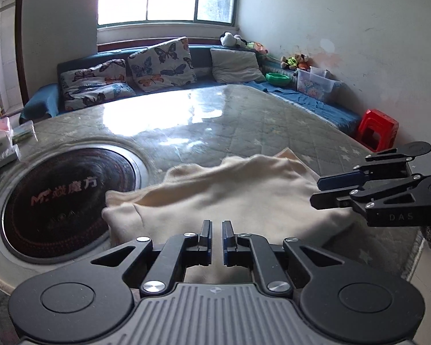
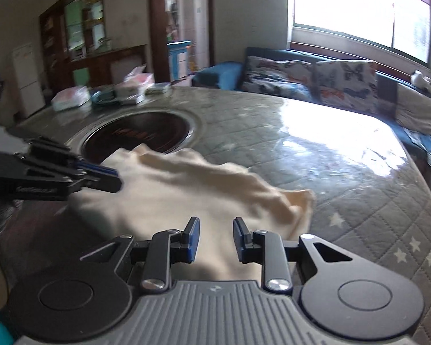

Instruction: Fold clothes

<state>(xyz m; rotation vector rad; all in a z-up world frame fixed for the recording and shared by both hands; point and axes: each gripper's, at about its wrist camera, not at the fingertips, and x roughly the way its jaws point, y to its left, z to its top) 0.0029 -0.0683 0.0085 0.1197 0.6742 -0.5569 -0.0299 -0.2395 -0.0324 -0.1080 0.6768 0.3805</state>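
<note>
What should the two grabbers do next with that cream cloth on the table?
Probably lower the right gripper onto the near edge of the cream garment and pinch it. Its jaws stand open just above the cloth, holding nothing, and the left gripper is nearly closed and empty too. The garment lies rumpled on the quilted table cover, not yet folded neatly.

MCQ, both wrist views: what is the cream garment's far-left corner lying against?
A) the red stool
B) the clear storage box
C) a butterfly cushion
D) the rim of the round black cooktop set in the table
D: the cream garment lies on the quilted table, and its far-left corner reaches the round black cooktop; the right wrist view shows that corner at the rim too.
</note>
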